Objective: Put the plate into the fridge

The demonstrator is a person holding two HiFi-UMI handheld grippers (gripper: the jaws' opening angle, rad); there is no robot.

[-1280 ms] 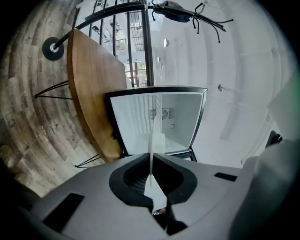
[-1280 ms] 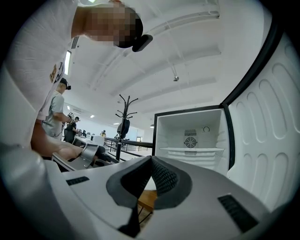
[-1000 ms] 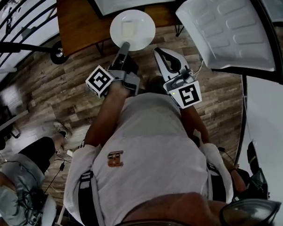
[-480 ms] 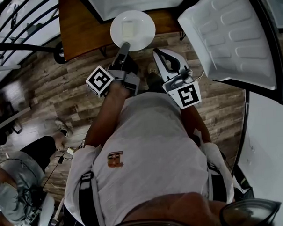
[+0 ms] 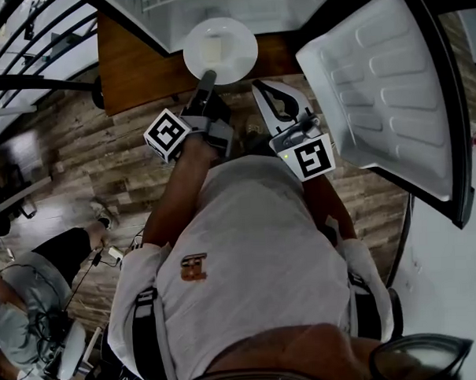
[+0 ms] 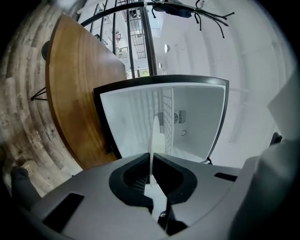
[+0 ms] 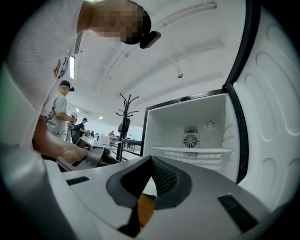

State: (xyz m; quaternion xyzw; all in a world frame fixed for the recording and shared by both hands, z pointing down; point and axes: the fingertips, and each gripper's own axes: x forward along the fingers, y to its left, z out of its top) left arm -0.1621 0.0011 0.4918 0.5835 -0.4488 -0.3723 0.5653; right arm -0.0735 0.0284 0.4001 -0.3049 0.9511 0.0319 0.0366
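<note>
Though nearly closed, gripping w/ L tool (image 6: 151,176) on near rim of white plate (image 5: 241,53); R tool (image 7: 151,159) pinched together, nothing betw. pads. Held out flat, face up, small pale block (image 5: 214,48) on top; round, so no long axis, far rim toward open fridge (image 7: 190,126). From above, over edge of brown wooden surface (image 5: 134,60), just before fridge opening. White inside w/ wire shelf (image 7: 190,151), door (image 5: 383,76) swung wide at right. Wood-plank floor (image 5: 102,144) below; black railing (image 5: 27,45) at left, coat stand (image 7: 127,105) and ppl (image 7: 58,110) in bkgd.
</note>
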